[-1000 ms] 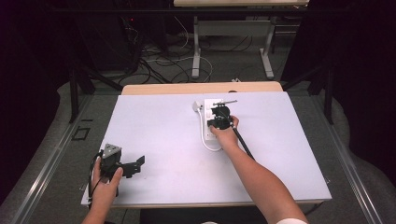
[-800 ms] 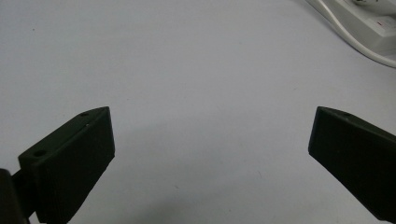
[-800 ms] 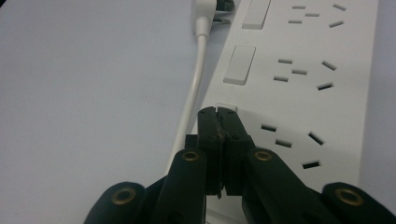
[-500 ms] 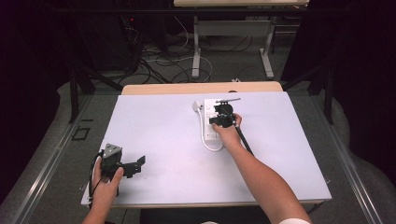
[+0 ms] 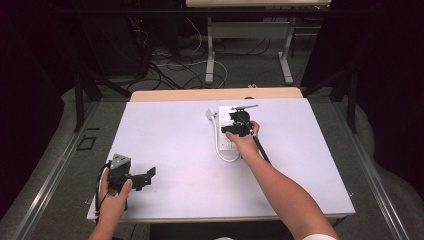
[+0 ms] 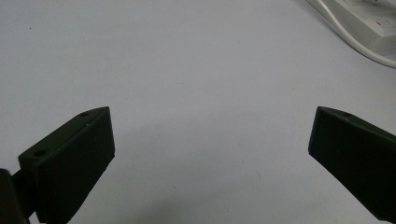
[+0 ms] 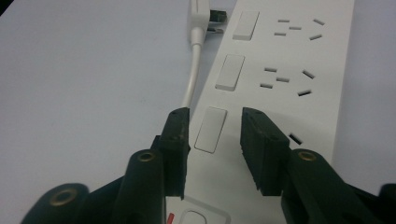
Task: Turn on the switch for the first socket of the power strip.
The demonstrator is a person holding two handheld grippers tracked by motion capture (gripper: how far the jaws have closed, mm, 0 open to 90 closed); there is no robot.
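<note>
While its jaws stand slightly parted and empty, the right gripper (image 7: 214,149) hovers over a rocker switch (image 7: 210,129) on the white power strip (image 7: 285,88). The left gripper (image 5: 145,177), jaws spread wide, sits well apart from the strip on the table (image 5: 170,135).

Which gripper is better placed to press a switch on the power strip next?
Right. The right gripper hangs directly over the power strip, its jaws flanking a switch. The left gripper sits open near the table's front-left corner, far away.
</note>
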